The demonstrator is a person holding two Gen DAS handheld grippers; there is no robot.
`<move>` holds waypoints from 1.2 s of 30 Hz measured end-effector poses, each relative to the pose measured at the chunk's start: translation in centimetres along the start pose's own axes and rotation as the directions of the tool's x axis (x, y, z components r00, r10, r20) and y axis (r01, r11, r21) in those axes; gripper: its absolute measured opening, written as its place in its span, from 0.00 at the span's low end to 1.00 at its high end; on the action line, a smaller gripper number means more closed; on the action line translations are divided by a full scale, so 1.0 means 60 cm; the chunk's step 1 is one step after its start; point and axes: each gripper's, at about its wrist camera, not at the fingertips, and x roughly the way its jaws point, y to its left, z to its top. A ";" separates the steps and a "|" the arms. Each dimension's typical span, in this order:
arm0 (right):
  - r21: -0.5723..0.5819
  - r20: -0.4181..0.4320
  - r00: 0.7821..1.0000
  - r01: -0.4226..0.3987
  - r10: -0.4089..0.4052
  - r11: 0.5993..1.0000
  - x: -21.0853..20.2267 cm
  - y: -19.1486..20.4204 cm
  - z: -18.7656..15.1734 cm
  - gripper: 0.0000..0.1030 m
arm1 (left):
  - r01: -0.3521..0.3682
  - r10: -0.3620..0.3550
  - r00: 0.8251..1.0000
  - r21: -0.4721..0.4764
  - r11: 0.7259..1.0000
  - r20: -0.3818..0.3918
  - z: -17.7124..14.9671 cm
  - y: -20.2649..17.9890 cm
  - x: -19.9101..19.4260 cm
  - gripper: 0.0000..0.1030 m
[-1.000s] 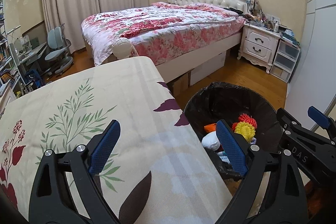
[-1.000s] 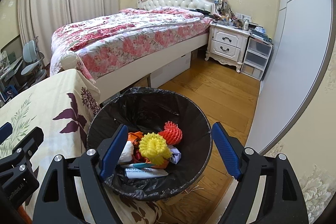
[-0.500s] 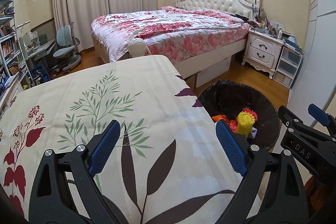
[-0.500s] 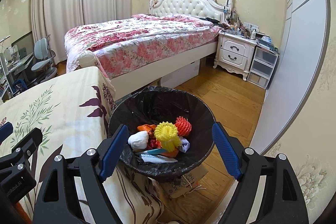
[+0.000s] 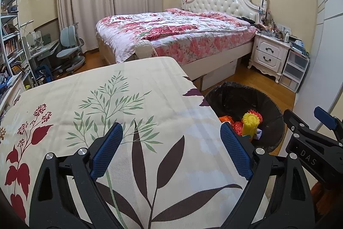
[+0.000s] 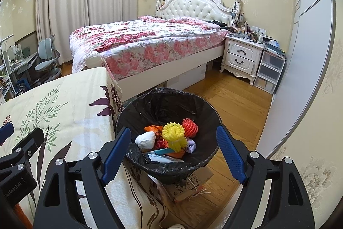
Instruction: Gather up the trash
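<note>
A bin lined with a black bag (image 6: pixel 169 106) stands on the floor beside the table; it also shows in the left wrist view (image 5: pixel 242 98). In it lie a yellow foam net (image 6: pixel 174 135), a red-orange foam net (image 6: pixel 190 125), a white wad (image 6: pixel 145 140), orange wrappers and papers. My right gripper (image 6: pixel 173 153) is open and empty, above the bin's near rim. My left gripper (image 5: pixel 171 149) is open and empty over the floral tablecloth (image 5: pixel 107 104), left of the bin.
A bed with a floral quilt (image 5: pixel 171 31) stands beyond the table. A white nightstand (image 6: pixel 242 57) and plastic drawers (image 6: pixel 269 72) stand at the right by a sliding wardrobe door (image 6: pixel 300 57). A cardboard box (image 6: pixel 193 184) sits under the bin. A desk chair (image 5: pixel 68 50) is at far left.
Both grippers have pulled back and up from the bin. The left one has swung left over the tablecloth. The bin now looks smaller and farther; both grippers stayed open.
</note>
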 end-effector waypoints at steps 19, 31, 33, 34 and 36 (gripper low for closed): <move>0.000 0.003 1.000 0.002 -0.002 1.000 -0.001 -0.001 -0.001 0.77 | 0.002 -0.002 1.000 -0.003 1.000 0.000 -0.001 0.003 -0.002 0.87; 0.000 0.003 1.000 0.002 -0.002 1.000 -0.001 0.000 -0.002 0.77 | 0.001 -0.001 1.000 -0.004 1.000 0.002 0.000 0.004 -0.003 0.87; 0.000 0.004 1.000 0.002 -0.002 1.000 -0.001 0.000 -0.002 0.77 | 0.001 -0.001 1.000 -0.005 1.000 0.000 0.000 0.004 -0.003 0.87; 0.000 0.004 1.000 0.002 -0.002 1.000 -0.001 0.000 -0.002 0.77 | 0.003 -0.003 1.000 -0.006 1.000 0.000 0.000 0.004 -0.003 0.87; 0.000 0.004 1.000 0.002 -0.002 1.000 -0.001 0.000 -0.002 0.77 | 0.004 -0.004 1.000 -0.009 1.000 -0.002 0.000 0.005 -0.003 0.87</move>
